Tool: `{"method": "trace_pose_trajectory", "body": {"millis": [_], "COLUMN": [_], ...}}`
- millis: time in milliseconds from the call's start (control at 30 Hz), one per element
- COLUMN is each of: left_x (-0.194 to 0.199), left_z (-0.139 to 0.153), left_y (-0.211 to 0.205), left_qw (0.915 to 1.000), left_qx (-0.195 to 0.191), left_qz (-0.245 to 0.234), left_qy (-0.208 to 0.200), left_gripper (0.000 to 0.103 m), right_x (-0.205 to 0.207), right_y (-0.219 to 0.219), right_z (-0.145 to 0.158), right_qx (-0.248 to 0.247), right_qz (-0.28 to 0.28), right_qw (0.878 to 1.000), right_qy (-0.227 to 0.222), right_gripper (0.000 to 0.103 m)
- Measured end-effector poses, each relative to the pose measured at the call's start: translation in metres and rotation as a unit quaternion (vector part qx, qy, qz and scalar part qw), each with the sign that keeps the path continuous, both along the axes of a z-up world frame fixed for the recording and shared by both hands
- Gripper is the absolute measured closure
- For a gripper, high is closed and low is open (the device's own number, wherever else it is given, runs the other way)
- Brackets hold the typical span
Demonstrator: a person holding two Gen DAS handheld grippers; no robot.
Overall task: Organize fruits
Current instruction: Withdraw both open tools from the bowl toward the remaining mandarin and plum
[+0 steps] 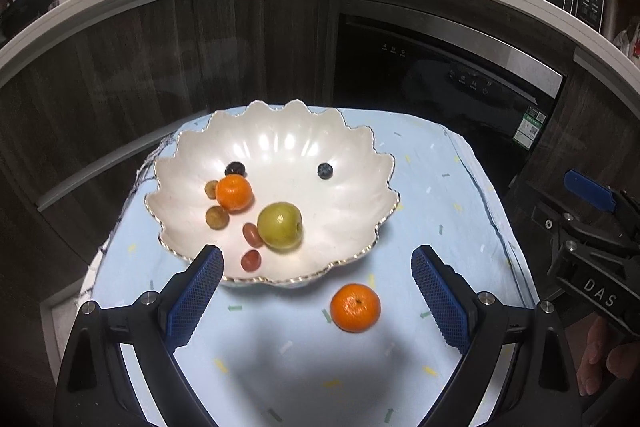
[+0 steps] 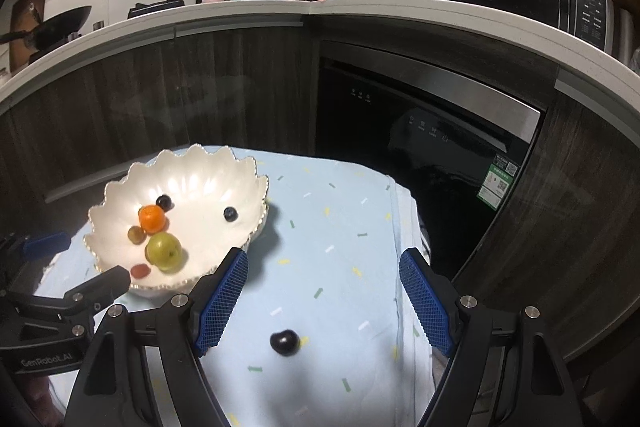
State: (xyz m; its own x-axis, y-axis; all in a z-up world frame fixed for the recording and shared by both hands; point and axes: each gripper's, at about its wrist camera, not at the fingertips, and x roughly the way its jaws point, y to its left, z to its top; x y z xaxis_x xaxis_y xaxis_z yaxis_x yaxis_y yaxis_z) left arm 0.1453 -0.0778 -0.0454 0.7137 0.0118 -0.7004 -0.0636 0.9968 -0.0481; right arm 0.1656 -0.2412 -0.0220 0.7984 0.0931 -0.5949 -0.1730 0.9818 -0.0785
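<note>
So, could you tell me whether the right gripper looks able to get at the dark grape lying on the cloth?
Probably yes: the right gripper is open and empty, the dark grape lies alone on the cloth roughly between its fingers, and nothing blocks it.

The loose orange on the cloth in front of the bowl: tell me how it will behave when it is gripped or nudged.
The orange is round and rests free on the flat blue cloth, so a nudge would probably roll it. Its skin looks dimpled, not glossy, so the ribbed pads should hold it. It is likely soft enough to bruise under a hard squeeze.
</note>
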Motion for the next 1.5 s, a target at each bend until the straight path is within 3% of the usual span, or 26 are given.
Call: {"method": "trace_pose_trajectory", "body": {"millis": [567,1500], "left_x": [-0.020,-0.012], "left_z": [-0.035,-0.083], "left_y": [-0.019,-0.039], "left_qw": [0.9998,0.9992], "left_qx": [0.018,0.019], "left_qz": [-0.008,-0.030], "left_qy": [-0.002,0.015], "left_gripper": [0.007,0.008], "right_x": [-0.012,0.000], "right_y": [0.000,-0.009], "right_z": [-0.033,-0.091], "right_qx": [-0.010,-0.006], "right_qz": [0.031,0.041], "right_qw": [0.999,0.998], "right_qy": [0.010,0.056], "right_gripper": [0.024,0.024]}}
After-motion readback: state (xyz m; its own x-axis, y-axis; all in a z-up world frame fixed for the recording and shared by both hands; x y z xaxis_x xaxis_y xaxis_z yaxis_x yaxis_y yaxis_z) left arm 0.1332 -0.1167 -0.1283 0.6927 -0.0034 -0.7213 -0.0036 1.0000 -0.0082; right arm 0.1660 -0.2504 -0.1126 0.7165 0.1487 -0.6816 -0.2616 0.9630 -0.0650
